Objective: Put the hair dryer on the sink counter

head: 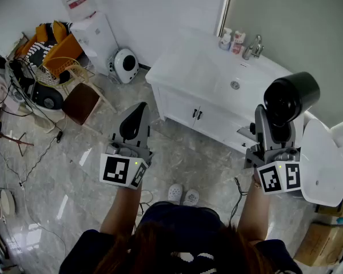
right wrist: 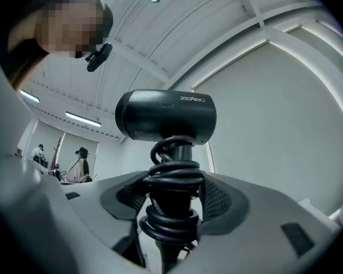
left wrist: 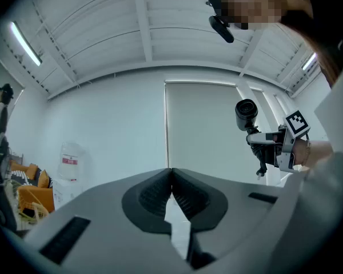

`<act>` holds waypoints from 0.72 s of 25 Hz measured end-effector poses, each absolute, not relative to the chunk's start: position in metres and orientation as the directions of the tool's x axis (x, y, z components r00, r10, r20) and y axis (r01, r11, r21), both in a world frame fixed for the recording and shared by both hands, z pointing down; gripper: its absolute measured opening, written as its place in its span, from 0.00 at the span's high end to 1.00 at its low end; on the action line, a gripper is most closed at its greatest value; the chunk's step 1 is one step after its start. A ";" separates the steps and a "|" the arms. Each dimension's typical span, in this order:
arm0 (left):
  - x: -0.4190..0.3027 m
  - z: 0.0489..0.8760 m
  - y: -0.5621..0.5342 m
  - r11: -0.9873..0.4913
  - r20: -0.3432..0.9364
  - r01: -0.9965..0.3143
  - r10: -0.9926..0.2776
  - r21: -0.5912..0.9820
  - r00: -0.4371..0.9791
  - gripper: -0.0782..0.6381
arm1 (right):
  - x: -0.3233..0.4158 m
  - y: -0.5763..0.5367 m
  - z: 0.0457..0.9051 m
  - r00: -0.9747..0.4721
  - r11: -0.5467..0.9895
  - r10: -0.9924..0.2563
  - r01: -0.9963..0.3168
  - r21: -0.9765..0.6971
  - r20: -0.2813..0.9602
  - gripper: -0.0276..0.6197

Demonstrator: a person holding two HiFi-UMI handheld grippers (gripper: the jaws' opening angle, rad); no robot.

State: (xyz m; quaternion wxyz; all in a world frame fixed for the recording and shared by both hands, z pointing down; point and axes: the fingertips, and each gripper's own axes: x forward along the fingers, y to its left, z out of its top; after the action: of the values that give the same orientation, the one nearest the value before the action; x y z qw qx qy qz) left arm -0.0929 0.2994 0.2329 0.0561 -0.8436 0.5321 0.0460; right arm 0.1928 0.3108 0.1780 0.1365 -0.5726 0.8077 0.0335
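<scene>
A black hair dryer (head: 290, 97) with its cord coiled round the handle stands upright in my right gripper (head: 272, 131), whose jaws are shut on the wrapped handle (right wrist: 172, 201). Its barrel (right wrist: 166, 116) lies crosswise above the jaws. It is held in the air at the right, just in front of the white sink counter (head: 188, 67). My left gripper (head: 136, 119) points up at the left over the floor, shut with nothing in it; its pads (left wrist: 160, 194) meet. The left gripper view also shows the hair dryer (left wrist: 247, 113) at the right.
The counter holds a basin (head: 235, 84), a faucet (head: 254, 45) and small bottles (head: 231, 39) at its back. A white toilet lid (head: 322, 163) is at the far right. A chair (head: 83, 100), an orange basket (head: 57, 53), a water dispenser (head: 96, 32) and floor cables lie to the left.
</scene>
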 end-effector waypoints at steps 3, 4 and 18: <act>-0.090 0.235 0.317 -0.424 -0.136 -0.904 -0.894 -0.047 0.426 0.87 | 0.196 0.326 0.175 -0.315 0.352 -0.911 -0.930 -0.105 -0.266 0.52; -0.089 0.235 0.321 -0.420 -0.138 -0.906 -0.896 -0.047 0.423 0.87 | 0.197 0.330 0.174 -0.318 0.356 -0.909 -0.929 -0.105 -0.270 0.52; -0.077 0.229 0.351 -0.334 -0.146 -0.940 -0.929 -0.065 0.340 0.87 | 0.219 0.353 0.162 -0.391 0.446 -0.868 -0.885 -0.135 -0.304 0.52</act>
State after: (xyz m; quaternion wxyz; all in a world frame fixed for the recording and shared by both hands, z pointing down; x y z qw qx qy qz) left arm -0.0771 0.3506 0.2287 0.0689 -0.8157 0.5729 0.0410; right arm 0.2191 0.3534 0.1621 0.1672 -0.5257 0.8337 0.0242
